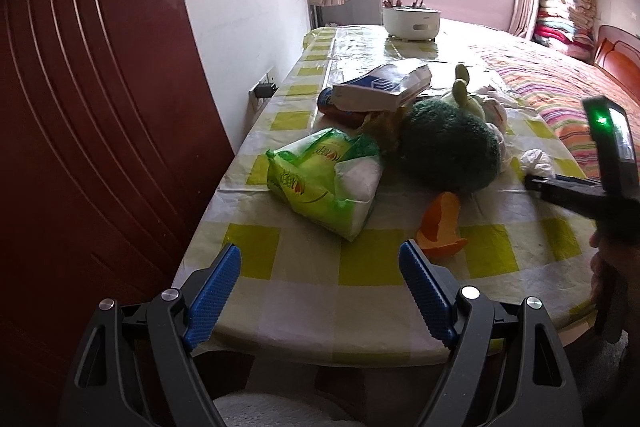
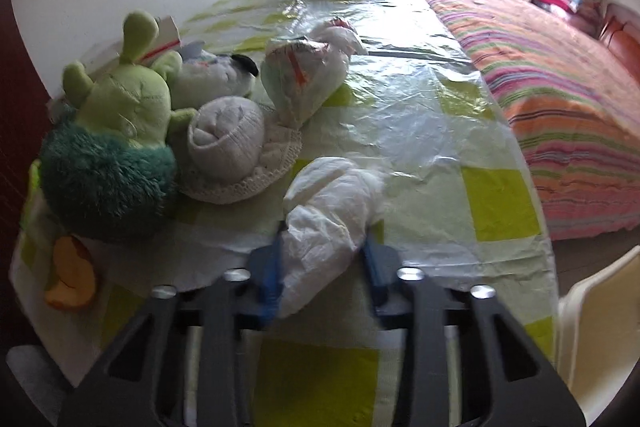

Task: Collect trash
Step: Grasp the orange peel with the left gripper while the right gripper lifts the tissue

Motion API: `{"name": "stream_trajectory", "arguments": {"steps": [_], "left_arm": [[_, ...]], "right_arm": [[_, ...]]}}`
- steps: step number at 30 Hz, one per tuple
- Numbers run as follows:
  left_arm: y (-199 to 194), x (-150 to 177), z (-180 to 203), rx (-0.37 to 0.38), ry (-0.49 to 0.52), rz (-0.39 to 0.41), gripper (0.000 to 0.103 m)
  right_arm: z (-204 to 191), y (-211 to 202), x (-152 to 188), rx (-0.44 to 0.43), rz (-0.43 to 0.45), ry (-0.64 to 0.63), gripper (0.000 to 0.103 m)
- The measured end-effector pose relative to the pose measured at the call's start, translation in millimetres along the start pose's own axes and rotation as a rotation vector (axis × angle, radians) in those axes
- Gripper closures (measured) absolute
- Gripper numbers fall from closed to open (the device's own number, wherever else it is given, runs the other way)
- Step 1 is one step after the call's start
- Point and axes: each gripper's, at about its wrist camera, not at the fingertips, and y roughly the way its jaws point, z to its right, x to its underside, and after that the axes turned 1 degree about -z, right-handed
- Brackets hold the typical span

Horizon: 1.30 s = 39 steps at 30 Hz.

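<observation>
Crumpled tissue (image 2: 328, 211) sits beside hat (image 2: 240, 163) and plush toy (image 2: 112, 147).

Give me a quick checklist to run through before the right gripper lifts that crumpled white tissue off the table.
1. Right gripper shut on the crumpled white tissue: ok, blue pads press both sides.
2. Whole wad inside the jaws: not ok, most of it bulges out ahead.
3. Tissue apart from the knitted hat: ok, a gap shows.
4. Tablecloth not pinched along with it: cannot tell.
5. Left gripper open and empty: ok.
6. Somewhere to drop the trash: cannot tell, no bin in view.
</observation>
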Motion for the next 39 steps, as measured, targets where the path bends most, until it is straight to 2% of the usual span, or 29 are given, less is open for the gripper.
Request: {"name": "stream_trajectory", "arguments": {"steps": [5, 9, 15, 18, 22, 26, 31, 33, 34, 39], "left_arm": [[2.7, 4.4, -5.0, 0.009, -0.013, -0.002, 0.024], [3.8, 3.9, 0.6, 0.084, -0.021, -0.015, 0.024], [12.4, -4.6, 48.4, 0.233, 0.065, -0.056, 0.024], [23.4, -10.3, 73.1, 0.249, 0.119, -0.066, 0.024], [42.8, -16.0, 84.9, 0.263, 0.128, -0.11, 0.025], [62.9, -17.3, 89.0, 0.275, 0.114, -0.174, 0.044], [78.0, -15.2, 88.3, 0.242, 0.099, -0.215, 0.046], [78.9, -14.5, 89.7, 0.221, 0.109, -0.207, 0.055], [78.9, -14.4, 90.2, 0.21, 0.113, -0.202, 0.067], [78.0, -17.2, 83.6, 0.249, 0.093, -0.201, 0.081]], "right_arm": [[9.8, -21.3, 2.0, -0.068, 0.113, 0.017, 0.08], [15.8, -38.4, 6.4, -0.114, 0.186, 0.048, 0.08], [17.0, -47.9, 12.5, -0.16, 0.216, 0.066, 0.08], [17.0, -56.4, 15.2, -0.164, 0.256, 0.049, 0.08], [20.6, -64.3, 19.8, -0.176, 0.279, 0.047, 0.079], [26.6, -68.3, 23.3, -0.2, 0.292, 0.063, 0.079], [29.0, -74.9, 26.4, -0.228, 0.308, 0.075, 0.079], [29.3, -75.9, 27.1, -0.235, 0.311, 0.077, 0.079], [29.4, -76.7, 27.7, -0.238, 0.314, 0.079, 0.079], [32.3, -81.7, 30.1, -0.244, 0.337, 0.092, 0.079]]}}
